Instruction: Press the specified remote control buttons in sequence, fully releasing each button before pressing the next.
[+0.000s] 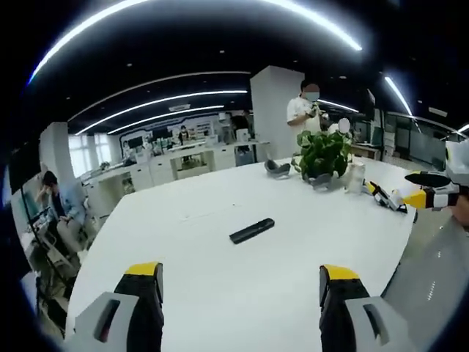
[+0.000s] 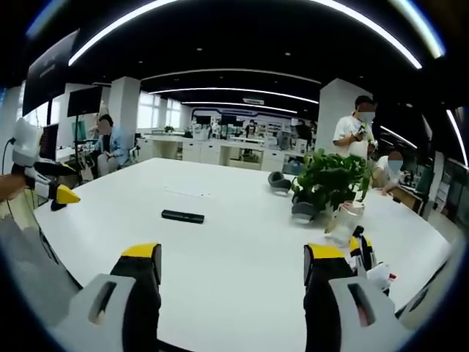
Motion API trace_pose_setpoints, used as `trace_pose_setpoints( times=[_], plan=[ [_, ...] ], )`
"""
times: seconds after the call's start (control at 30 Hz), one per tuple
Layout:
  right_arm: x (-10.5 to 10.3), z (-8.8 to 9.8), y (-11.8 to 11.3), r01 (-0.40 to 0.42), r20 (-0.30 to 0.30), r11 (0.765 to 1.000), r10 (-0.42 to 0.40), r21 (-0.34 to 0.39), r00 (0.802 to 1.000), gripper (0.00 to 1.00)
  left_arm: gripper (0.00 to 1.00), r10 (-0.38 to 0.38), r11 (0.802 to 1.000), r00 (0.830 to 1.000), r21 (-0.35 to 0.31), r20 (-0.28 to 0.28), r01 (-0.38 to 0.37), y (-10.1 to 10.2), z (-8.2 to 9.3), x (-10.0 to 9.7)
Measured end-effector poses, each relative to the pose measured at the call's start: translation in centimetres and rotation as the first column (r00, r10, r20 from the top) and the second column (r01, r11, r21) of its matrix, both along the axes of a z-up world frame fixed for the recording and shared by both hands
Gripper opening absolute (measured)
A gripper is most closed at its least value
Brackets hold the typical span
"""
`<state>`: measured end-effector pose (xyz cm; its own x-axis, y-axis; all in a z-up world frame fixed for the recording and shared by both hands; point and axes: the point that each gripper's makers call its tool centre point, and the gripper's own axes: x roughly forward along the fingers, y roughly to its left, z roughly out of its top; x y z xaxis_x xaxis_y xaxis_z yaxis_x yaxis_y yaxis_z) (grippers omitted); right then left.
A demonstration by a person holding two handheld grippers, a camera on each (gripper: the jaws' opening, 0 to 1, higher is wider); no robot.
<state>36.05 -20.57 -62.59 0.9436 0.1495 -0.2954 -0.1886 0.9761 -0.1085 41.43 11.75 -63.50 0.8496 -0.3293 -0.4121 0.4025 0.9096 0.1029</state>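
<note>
lying on the white table (image 1: 220,293): a black remote control (image 1: 251,230) near the middle, a potted plant (image 1: 322,154), a clear jar (image 2: 343,222) beside it.

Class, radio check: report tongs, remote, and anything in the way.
Left tongs open, empty, short of the remote. Right tongs open, empty. Remote flat on the table, untouched. Plant beyond it; path clear.

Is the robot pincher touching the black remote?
No, the remote control lies alone on the white table, well ahead of the left gripper, whose open jaws hold nothing.
</note>
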Motion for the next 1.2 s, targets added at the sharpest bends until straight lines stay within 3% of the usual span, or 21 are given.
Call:
trace_pose_setpoints(
  times=[0.17,0.3,0.47,0.73,0.97,1.0,1.1,1.17,1.2],
  plan=[
    [0.0,0.1,-0.2,0.009,0.004,1.0,-0.009,0.004,1.0,0.82,0.91,-0.072,0.997,0.997,0.02,-0.007,0.072,-1.3,0.8,3.3],
    [0.0,-0.1,-0.5,0.022,-0.001,1.0,-0.022,0.001,1.0,0.82,0.82,-0.119,0.992,0.992,0.037,-0.03,0.12,-2.2,1.2,5.5],
    [0.1,-0.3,-0.8,0.036,-0.012,0.999,-0.036,-0.004,0.999,0.81,0.81,-0.191,0.98,0.979,0.041,-0.075,0.194,-4.0,0.9,8.5],
    [0.1,-0.7,-0.9,0.045,-0.034,0.999,-0.046,-0.025,0.998,0.81,0.74,-0.275,0.958,0.949,0.043,-0.154,0.284,-5.8,-0.3,11.6],
    [0.0,-0.9,-1.2,0.06,-0.043,0.998,-0.061,-0.03,0.997,0.79,0.7,-0.355,0.922,0.902,0.065,-0.247,0.381,-7.0,-1.8,13.9],
    [0.0,-0.9,-1.2,0.061,-0.043,0.998,-0.063,-0.03,0.997,0.79,0.7,-0.375,0.909,0.884,0.078,-0.277,0.41,-7.1,-2.3,14.1],
    [0.0,-0.9,-1.3,0.064,-0.044,0.998,-0.066,-0.028,0.997,0.78,0.68,-0.404,0.885,0.855,0.1,-0.326,0.455,-7.3,-3.2,15.1],
    [0.0,-1.0,-1.3,0.064,-0.048,0.998,-0.065,-0.029,0.997,0.77,0.65,-0.427,0.863,0.821,0.098,-0.379,0.495,-7.6,-4.0,15.5],
    [0.0,-1.0,-1.3,0.064,-0.05,0.997,-0.066,-0.03,0.997,0.77,0.64,-0.432,0.858,0.816,0.105,-0.385,0.503,-7.7,-4.2,15.9]
  ],
)
